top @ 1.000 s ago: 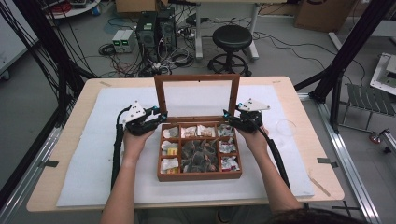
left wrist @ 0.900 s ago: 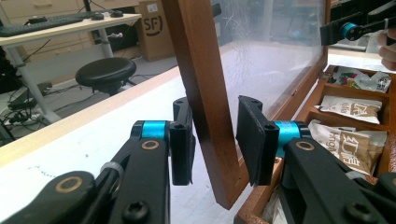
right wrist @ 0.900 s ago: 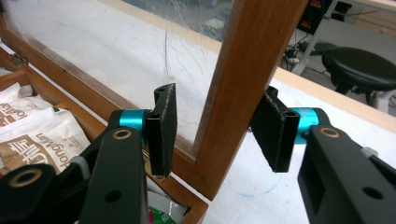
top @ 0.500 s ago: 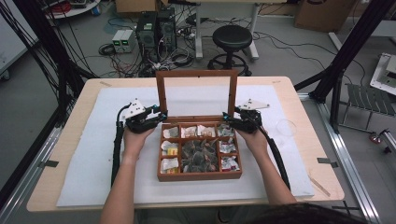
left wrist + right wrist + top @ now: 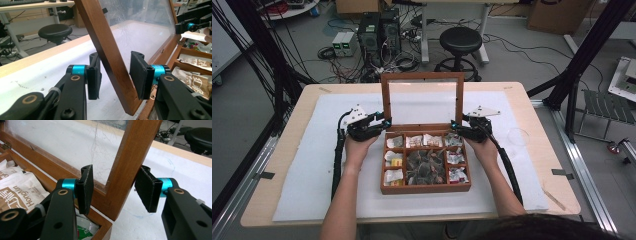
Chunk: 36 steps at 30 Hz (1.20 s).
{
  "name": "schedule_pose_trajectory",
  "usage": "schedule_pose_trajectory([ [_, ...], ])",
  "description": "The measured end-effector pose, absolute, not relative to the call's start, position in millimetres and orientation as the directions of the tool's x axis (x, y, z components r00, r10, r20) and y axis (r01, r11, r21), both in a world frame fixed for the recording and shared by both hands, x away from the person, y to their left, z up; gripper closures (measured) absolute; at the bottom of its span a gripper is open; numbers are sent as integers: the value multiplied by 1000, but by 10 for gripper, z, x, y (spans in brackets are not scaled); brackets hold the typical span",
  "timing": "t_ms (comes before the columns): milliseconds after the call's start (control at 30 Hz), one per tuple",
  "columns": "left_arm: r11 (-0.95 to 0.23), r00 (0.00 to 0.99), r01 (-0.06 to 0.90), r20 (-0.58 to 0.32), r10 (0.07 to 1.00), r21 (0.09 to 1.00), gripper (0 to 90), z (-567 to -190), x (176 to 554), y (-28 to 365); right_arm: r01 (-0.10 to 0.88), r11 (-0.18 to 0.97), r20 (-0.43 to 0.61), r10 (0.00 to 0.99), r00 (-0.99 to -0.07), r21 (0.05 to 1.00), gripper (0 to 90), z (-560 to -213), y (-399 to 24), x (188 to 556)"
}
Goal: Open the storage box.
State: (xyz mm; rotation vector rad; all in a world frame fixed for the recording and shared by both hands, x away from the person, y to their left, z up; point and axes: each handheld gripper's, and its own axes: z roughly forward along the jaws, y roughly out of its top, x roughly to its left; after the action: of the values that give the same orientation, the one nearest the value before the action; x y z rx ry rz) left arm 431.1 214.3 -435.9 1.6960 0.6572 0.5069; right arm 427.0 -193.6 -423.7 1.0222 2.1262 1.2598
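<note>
A wooden box (image 5: 427, 189) with several compartments of tea packets (image 5: 414, 141) sits on the white mat. Its glass lid (image 5: 422, 77) stands upright at the back. My left gripper (image 5: 384, 122) straddles the lid's left rail near the hinge. In the left gripper view the wooden rail (image 5: 105, 50) runs between the left gripper's (image 5: 115, 62) jaws, which have just been opening, and one pad stands clear of the wood. My right gripper (image 5: 457, 125) straddles the right rail (image 5: 130, 157). In the right gripper view the right gripper (image 5: 115, 175) is open, with a gap on the glass side.
The white mat (image 5: 312, 165) covers most of the wooden table. A clear round disc (image 5: 518, 135) lies on the mat right of the box. Beyond the far edge are a black stool (image 5: 461, 40), computer towers (image 5: 379, 30) and floor cables. Black frame posts flank the table.
The lid's top rail has risen slightly, so the lid stands more upright. Both hands have kept their places at its sides.
</note>
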Motion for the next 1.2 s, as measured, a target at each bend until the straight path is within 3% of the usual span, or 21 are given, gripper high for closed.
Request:
schedule_pose_trajectory([
  [533,-188,759,162,-1,651,969,542,-4354,4296,2139,362,304,-11,779,-627,881,506,-4238,-1950,4287],
  [900,-203,755,218,-33,655,955,545,-4405,4303,2141,366,307,-19,788,-616,878,500,-4246,-1950,4292],
  [1200,-202,754,211,-28,657,956,554,-4418,4319,2138,383,286,7,794,-608,879,500,-4259,-1958,4302],
])
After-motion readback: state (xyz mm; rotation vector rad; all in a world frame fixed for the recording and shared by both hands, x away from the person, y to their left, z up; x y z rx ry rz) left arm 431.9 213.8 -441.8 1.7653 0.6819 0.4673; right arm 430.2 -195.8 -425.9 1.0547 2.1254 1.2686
